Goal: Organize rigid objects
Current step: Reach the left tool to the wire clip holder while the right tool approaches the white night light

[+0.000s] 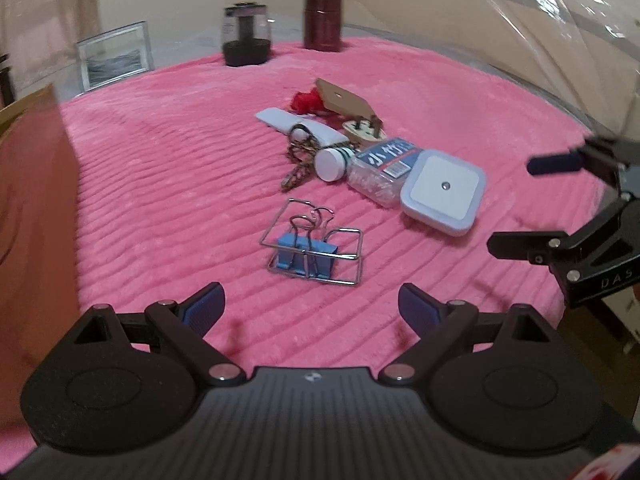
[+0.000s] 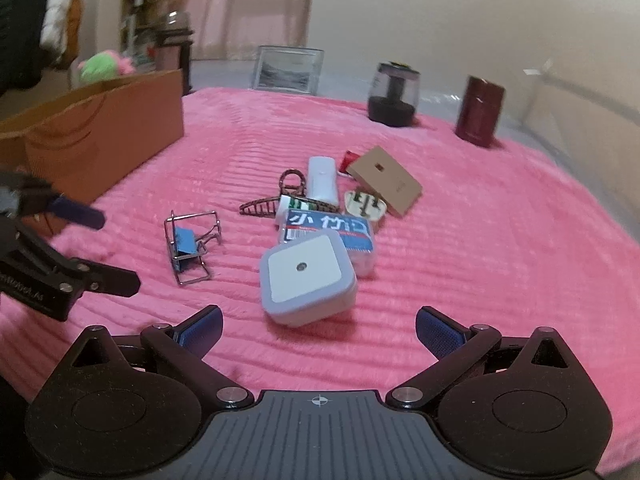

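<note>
Both the left hand-held gripper (image 1: 310,308) and right hand-held gripper (image 2: 318,330) gape wide, empty; only the right view shows the cardboard box (image 2: 100,136) at ten o'clock.

Two jars (image 1: 323,21), one binder clip (image 1: 307,253)

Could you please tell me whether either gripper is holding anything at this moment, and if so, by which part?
Nothing is held: the left gripper and right gripper both stand open above the pink ribbed blanket.
</note>
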{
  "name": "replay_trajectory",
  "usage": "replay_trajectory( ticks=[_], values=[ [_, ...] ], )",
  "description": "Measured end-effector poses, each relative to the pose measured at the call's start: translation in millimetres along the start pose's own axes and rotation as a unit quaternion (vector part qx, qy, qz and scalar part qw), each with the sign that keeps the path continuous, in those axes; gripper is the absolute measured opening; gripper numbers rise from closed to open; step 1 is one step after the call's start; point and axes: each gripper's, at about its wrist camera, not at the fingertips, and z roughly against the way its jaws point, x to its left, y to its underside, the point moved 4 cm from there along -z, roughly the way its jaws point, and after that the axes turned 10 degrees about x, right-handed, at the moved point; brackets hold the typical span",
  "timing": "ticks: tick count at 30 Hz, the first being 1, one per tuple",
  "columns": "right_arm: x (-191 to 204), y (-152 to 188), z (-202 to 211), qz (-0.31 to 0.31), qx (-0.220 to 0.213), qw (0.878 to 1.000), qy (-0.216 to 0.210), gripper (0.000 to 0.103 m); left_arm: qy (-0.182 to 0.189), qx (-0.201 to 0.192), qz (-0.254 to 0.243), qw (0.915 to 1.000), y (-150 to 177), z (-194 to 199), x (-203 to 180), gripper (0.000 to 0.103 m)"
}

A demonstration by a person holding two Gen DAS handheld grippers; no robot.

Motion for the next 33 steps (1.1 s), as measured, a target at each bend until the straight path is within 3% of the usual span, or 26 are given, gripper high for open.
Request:
replay_trajectory(
  ticks=[5,12,21,23,33],
  values=[
    [6,-3,-13,0.052,-0.003,0.999,0.004,0.094,0.005,0.0,-0.044,0.999,-11,-17,2,0.091],
    [6,-7,-29,0.078,0.003,0.997,0.001,0.088,0.023,0.001,-0.058,0.998,-26,-36,9,0.091],
    [5,-11,-38,0.093,0.002,0.996,0.006,0.083,0.034,0.009,-0.081,0.9961,-34,-50,7,0.076],
    [6,-12,-39,0.097,0.002,0.995,0.008,0.083,0.034,0.007,-0.081,0.9961,-35,-51,7,0.068],
    [5,-12,-40,0.097,0.0,0.995,0.011,0.083,0.033,0.002,-0.08,0.9963,-36,-49,8,0.065]
  ],
)
